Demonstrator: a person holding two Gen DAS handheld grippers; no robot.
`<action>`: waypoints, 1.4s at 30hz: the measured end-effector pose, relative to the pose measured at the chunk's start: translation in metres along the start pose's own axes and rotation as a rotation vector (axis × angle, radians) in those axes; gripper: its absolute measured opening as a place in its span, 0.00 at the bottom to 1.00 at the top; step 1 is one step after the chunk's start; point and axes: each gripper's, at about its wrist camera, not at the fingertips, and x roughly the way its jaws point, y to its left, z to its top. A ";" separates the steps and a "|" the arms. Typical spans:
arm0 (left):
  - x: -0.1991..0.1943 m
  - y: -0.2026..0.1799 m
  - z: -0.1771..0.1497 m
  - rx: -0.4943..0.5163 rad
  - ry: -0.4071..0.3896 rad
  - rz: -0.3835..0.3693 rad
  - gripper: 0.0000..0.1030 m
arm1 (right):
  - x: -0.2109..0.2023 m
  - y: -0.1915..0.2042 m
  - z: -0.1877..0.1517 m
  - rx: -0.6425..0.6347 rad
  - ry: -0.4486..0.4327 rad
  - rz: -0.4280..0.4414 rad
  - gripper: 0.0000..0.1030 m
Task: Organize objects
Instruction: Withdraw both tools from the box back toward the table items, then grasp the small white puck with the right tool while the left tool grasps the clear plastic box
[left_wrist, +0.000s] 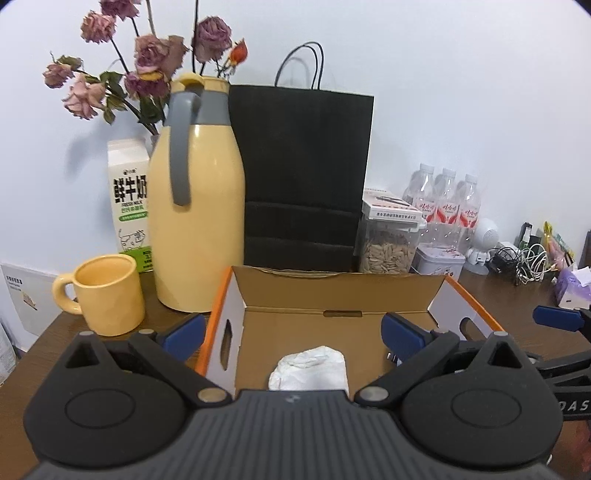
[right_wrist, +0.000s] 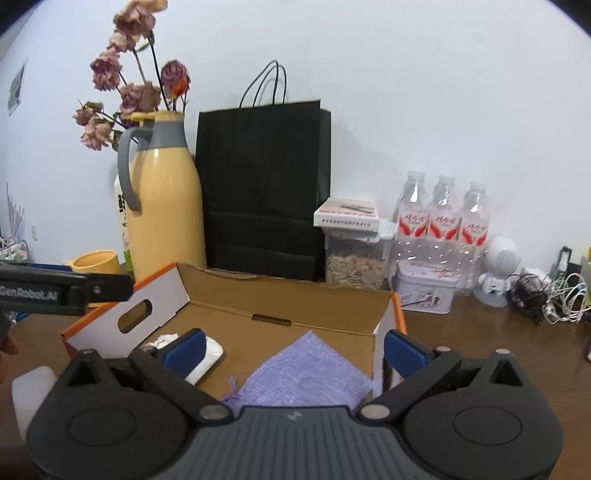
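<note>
Open cardboard box (left_wrist: 332, 295) sits on the brown desk (left_wrist: 55, 332), flaps up, orange edging on the side walls, long axis running left to right across both views. Oval handle slot in its left wall.

Inside the box: a crumpled white wad (left_wrist: 310, 369) on the floor toward the left end, and a purple cloth (right_wrist: 306, 369) toward the right end. The cloth lies flat, turned diamond-wise, one corner pointing at the back wall of the box. The wad's long axis can't be read well; in the right view it looks stretched from front to back, partly hidden behind a blue pad.

Left tongs (left_wrist: 291, 334): spread wide, nothing between the pads, hovering at the near side of the box over the wad, aimed toward the back wall. One pad is outside the left wall, the other inside the box.

Right tongs (right_wrist: 293, 349): also spread wide, empty, over the cloth; cloth lies loose below, pads not on it.

Behind the box: yellow jug (left_wrist: 195, 192), yellow mug (left_wrist: 107, 295), milk carton (left_wrist: 129, 199), dried roses (left_wrist: 147, 59), black bag (left_wrist: 303, 166), seed jar (left_wrist: 388, 247), three water bottles (left_wrist: 447, 206), tin (right_wrist: 424, 291), cables (right_wrist: 550, 295).
</note>
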 end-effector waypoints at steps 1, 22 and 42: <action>-0.004 0.001 -0.001 0.001 -0.001 0.001 1.00 | -0.005 -0.001 -0.001 -0.001 -0.004 -0.002 1.00; -0.060 0.062 -0.057 -0.011 0.101 0.101 1.00 | -0.089 -0.037 -0.077 -0.024 0.125 -0.096 1.00; -0.070 0.063 -0.096 0.003 0.170 0.055 1.00 | -0.070 -0.050 -0.116 0.051 0.262 -0.052 0.41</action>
